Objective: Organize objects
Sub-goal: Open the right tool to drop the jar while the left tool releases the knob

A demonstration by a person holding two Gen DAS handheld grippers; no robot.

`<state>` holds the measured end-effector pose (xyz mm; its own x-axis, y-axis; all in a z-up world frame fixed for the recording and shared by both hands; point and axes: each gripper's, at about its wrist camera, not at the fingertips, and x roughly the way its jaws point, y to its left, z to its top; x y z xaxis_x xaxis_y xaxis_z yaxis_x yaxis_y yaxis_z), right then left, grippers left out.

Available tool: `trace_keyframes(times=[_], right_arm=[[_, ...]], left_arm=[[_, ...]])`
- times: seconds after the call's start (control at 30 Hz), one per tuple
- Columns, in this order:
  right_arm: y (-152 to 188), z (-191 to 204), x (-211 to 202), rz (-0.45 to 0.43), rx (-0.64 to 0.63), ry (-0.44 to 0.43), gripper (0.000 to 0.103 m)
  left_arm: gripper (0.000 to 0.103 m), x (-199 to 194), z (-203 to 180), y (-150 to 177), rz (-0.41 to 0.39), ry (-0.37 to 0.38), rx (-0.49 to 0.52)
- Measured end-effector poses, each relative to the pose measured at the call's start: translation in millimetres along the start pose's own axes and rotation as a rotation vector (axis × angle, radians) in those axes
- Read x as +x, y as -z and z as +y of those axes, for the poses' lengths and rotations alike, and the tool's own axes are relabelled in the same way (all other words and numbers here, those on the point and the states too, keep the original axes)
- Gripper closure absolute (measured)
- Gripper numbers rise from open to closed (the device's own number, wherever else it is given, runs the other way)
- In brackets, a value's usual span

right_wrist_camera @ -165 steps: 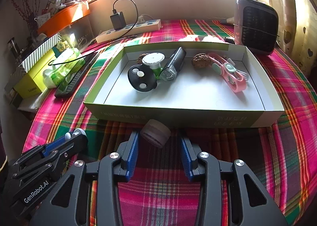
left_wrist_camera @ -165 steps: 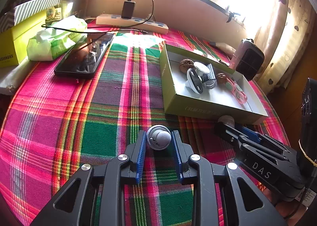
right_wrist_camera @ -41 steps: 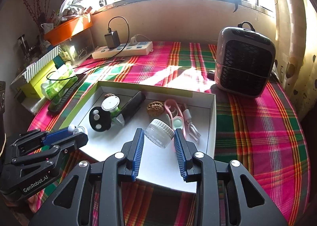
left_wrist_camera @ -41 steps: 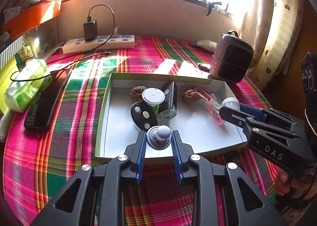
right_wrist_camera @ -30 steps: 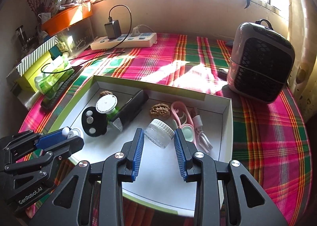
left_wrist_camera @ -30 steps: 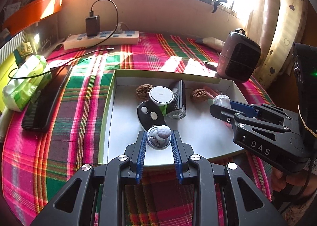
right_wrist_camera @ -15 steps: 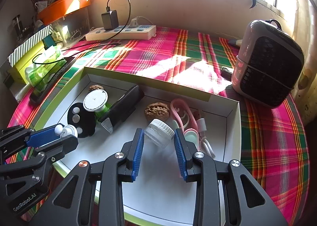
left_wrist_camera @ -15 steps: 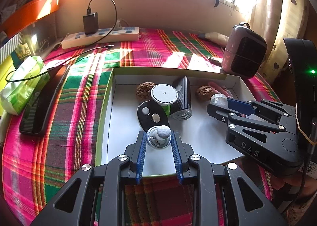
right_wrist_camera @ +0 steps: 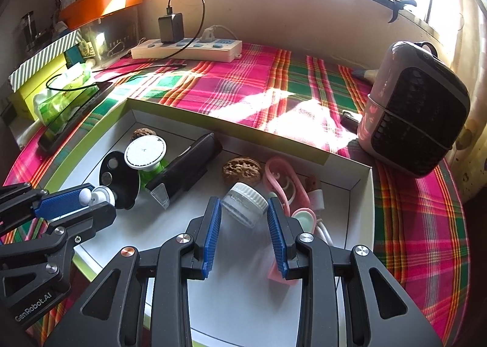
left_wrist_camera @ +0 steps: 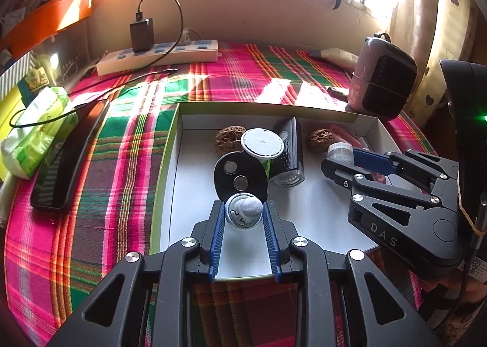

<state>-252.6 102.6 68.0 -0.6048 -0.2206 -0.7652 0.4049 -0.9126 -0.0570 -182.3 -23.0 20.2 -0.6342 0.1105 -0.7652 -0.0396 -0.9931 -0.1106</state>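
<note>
Lowering both loads onto bare box [left_wrist_camera: 369,126] floor works best: the left gripper [left_wrist_camera: 243,220] pinches a grey knob [left_wrist_camera: 245,214] over the near-left floor, the right gripper [right_wrist_camera: 245,219] clamps a jar [right_wrist_camera: 245,202] just near the walnut [right_wrist_camera: 242,170]; release low, clear of the pink clip [right_wrist_camera: 283,178].

- The tablecloth [left_wrist_camera: 249,79] is woven plaid cloth, matt.
- The box [right_wrist_camera: 359,204] looks like smooth white card inside, green outside.
- The jar [right_wrist_camera: 243,204] is clear glossy plastic or glass with a ribbed white cap.
- The walnuts [right_wrist_camera: 241,171] are rough and wrinkled.
- The phone [left_wrist_camera: 65,155] is glossy black.
- The gripper pads [right_wrist_camera: 211,233] are ridged blue.
</note>
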Motion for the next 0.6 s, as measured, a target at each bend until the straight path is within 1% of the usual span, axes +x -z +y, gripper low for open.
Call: trace_keyframes(times=[0.3, 0.6], right_arm=[[1.4, -1.0, -0.5, -0.003, 0.004, 0.002, 0.070], [1.9, -1.9, -0.7, -0.006, 0.012, -0.009, 0.070]], left_arm=[[0.079, 1.4, -0.4, 0.4, 0.003, -0.019, 0.011], [0.079, 1.7, -1.0, 1.1, 0.003, -0.023, 0.013]])
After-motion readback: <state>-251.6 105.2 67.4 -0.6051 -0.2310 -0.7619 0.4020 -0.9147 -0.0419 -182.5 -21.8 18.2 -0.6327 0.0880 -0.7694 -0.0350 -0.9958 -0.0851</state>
